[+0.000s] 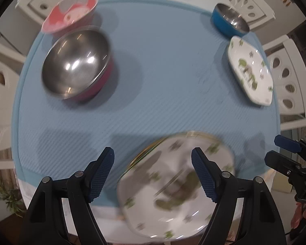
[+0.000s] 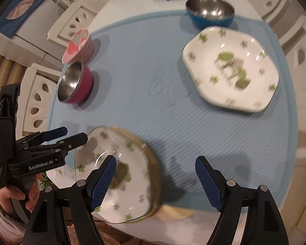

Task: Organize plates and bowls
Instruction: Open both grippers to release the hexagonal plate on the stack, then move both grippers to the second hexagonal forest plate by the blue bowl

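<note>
Left gripper (image 1: 153,175) and right gripper (image 2: 156,179): jaws spread, both empty. Near plate stack (image 2: 120,173) sits at the blue mat's (image 1: 163,81) front edge, overhanging toward the person; second plate (image 2: 230,69) well apart, by the blue bowl (image 2: 210,12). Risk: a downward nudge on the overhanging rim tips the stack off; glazed rim may slip between pads.

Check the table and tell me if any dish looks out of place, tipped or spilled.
One thing stands out: the near stack of plates sits at the front edge of the blue mat and seems to overhang onto the white table. The pink bowl, the two metal bowls and the far plate sit upright on the mat. Nothing is spilled.
</note>
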Motion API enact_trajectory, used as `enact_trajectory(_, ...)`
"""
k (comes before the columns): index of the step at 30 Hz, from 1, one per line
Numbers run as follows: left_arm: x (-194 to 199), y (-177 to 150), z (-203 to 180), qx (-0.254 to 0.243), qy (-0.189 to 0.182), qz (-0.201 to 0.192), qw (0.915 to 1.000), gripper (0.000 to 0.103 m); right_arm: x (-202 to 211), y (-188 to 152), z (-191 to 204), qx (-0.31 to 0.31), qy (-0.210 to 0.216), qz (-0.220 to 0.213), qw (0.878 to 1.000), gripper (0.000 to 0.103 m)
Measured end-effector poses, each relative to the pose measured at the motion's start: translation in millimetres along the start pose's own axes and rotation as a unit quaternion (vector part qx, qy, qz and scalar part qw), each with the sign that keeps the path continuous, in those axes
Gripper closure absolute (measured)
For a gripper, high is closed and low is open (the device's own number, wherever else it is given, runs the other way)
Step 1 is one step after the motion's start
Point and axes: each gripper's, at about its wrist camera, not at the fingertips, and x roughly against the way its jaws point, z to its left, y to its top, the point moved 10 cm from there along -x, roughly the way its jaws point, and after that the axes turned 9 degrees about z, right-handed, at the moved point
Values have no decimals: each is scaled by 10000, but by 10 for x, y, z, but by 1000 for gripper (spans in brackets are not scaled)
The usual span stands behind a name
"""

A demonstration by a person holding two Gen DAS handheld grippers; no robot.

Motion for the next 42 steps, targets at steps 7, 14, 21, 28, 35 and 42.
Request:
enact_trajectory(7, 127, 428, -582, 100, 6, -165, 9998, 26, 390, 426, -705, 135, -16, -183, 9997, 25)
enact_trajectory(14, -139, 811, -1191, 359, -67, -53, 9993, 26, 495, 873, -1305, 255, -35, -198, 9995, 25)
enact_trajectory(21, -403, 1056, -1500, 466, 0, 93, 9989, 26, 473, 1314, -1714, 269, 3, -277, 9993, 25)
enact_trajectory(28, -712, 1249, -1652, 608, 47, 198, 9979, 26, 88, 1715, -2067, 416, -179, -238, 9987, 25)
enact_trajectory(35, -932, 1257, -1722, 581, 136, 294, 9978, 27, -225, 1830, -2100, 518, 14, -90, 9986, 25)
enact_trajectory(42, -1022, 1336, -1865, 479, 132, 262, 9984, 25, -342, 1838, -2082, 674, 13, -24, 9977, 25)
